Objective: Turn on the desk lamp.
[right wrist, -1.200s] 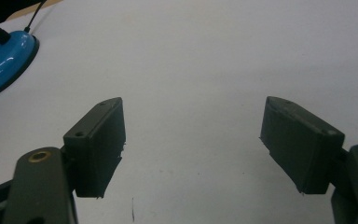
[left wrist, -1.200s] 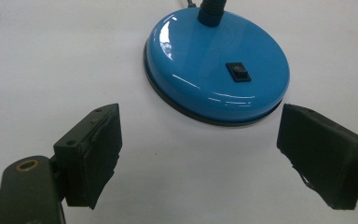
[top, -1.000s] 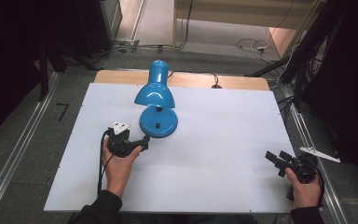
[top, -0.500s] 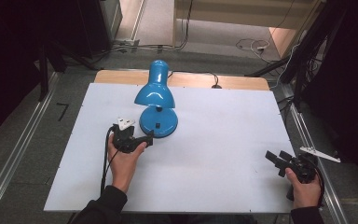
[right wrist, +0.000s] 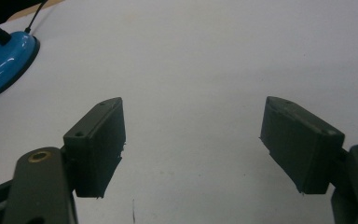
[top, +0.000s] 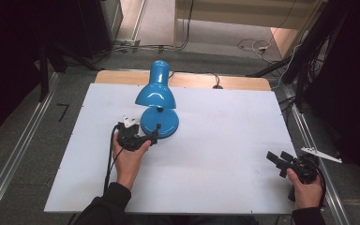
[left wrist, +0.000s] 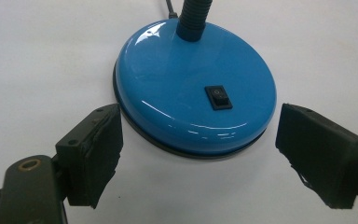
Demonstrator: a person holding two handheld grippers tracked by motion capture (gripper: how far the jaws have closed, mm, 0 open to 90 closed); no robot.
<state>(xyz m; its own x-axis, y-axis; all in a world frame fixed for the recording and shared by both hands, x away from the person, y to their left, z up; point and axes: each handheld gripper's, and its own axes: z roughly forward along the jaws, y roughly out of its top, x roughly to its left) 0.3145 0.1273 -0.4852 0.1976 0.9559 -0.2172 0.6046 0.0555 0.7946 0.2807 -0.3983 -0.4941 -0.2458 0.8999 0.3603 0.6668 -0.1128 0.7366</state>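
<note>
Forward and rightward since a second ago, the left hand-held gripper (top: 143,139) now sits just near-left of the blue lamp (top: 158,105) on the white bench (top: 215,140), jaws wide apart and empty, framing the base's black rocker switch (left wrist: 218,97) ahead. The right hand-held gripper (top: 286,164), equally open and empty, rests well apart at the near right.

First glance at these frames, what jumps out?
The blue lamp at the far middle of the white table, shade tipped down over its round base, which carries a black switch. The left gripper sits right at the base's near edge, jaws open and flanking it without touching. The right gripper is far off at the near right corner, open over bare table.
</note>
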